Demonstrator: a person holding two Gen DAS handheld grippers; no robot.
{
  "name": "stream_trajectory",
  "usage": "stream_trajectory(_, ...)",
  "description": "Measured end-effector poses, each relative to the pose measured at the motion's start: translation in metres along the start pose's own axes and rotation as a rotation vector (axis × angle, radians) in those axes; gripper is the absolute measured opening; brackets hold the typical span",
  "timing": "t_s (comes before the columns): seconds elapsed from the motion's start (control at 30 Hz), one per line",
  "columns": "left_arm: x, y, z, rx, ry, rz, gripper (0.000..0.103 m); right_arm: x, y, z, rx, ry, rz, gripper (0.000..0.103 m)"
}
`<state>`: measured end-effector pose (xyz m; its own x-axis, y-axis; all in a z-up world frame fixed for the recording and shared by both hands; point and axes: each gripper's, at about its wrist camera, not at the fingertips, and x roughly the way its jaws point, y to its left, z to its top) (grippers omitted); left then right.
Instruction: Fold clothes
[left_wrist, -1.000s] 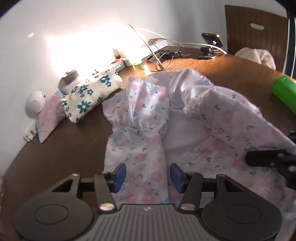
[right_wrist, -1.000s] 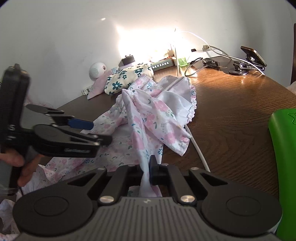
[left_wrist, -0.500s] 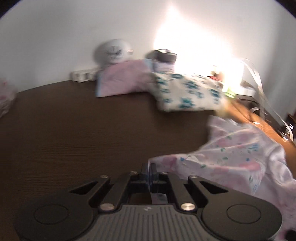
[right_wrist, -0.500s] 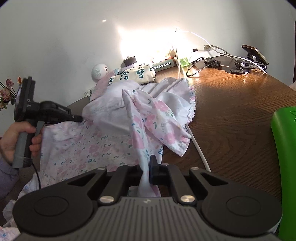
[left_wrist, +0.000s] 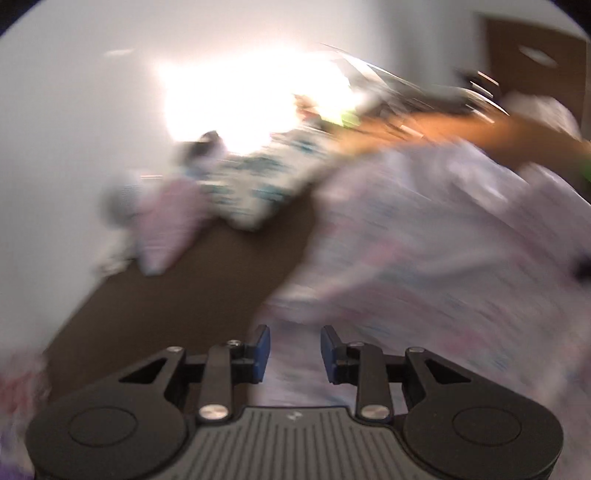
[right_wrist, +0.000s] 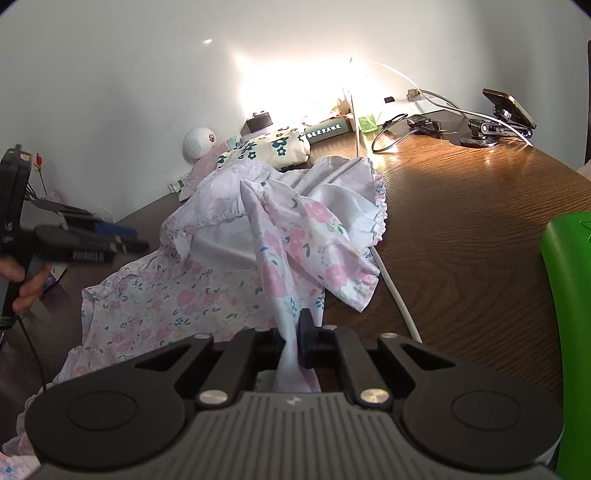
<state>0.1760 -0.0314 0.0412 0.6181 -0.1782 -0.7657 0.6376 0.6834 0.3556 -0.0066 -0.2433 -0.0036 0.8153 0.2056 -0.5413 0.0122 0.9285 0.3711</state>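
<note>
A white garment with pink flowers (right_wrist: 229, 266) lies spread and rumpled on the brown wooden table (right_wrist: 461, 229). My right gripper (right_wrist: 293, 343) is shut on a pinched fold of it near the front edge, the cloth rising taut from the jaws. My left gripper (left_wrist: 294, 350) is open and empty, its blue pads just above the garment's near-left edge (left_wrist: 424, 266); that view is motion-blurred. In the right wrist view the left gripper (right_wrist: 122, 240) hovers at the left, apart from the cloth.
Folded clothes, a white one with blue flowers (right_wrist: 269, 147) and a pink one (right_wrist: 203, 170), lie by the wall next to a round white speaker (right_wrist: 197, 144). Cables (right_wrist: 391, 136), a phone on a stand (right_wrist: 506, 107) and a green object (right_wrist: 569, 314) sit to the right.
My left gripper let go of the garment's edge, opened and swung back toward the cloth. The spread cloth dropped onto the table. My right gripper kept its hold.
</note>
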Motion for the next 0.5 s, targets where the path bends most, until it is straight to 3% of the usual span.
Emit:
stream_trajectory(0.03, 0.007, -0.005, 0.005, 0.018, 0.018, -0.054, 0.031, 0.000, 0.000, 0.000, 0.000, 0.000, 0.000, 0.005)
stream_trajectory(0.2, 0.045, 0.023, 0.040, -0.169, -0.026, -0.092, 0.029, 0.000, -0.001, 0.000, 0.001, 0.000, 0.002, 0.005)
stream_trajectory(0.27, 0.055, 0.057, 0.044, -0.398, -0.089, 0.023, 0.030, 0.000, -0.001, 0.000, 0.001, 0.000, 0.003, 0.005)
stream_trajectory(0.33, 0.065, 0.086, 0.037, -0.596, -0.087, 0.159, 0.031, 0.000, -0.001, 0.000, 0.000, 0.000, 0.003, 0.005)
stream_trajectory(0.4, 0.066, 0.109, 0.022, -0.761, -0.068, 0.217, 0.031, -0.001, -0.001, 0.000, -0.001, 0.001, 0.004, 0.005)
stream_trajectory(0.5, 0.054, 0.116, 0.004, -0.799, -0.052, 0.195, 0.032, 0.000, -0.001, 0.000, 0.001, 0.001, 0.006, 0.005)
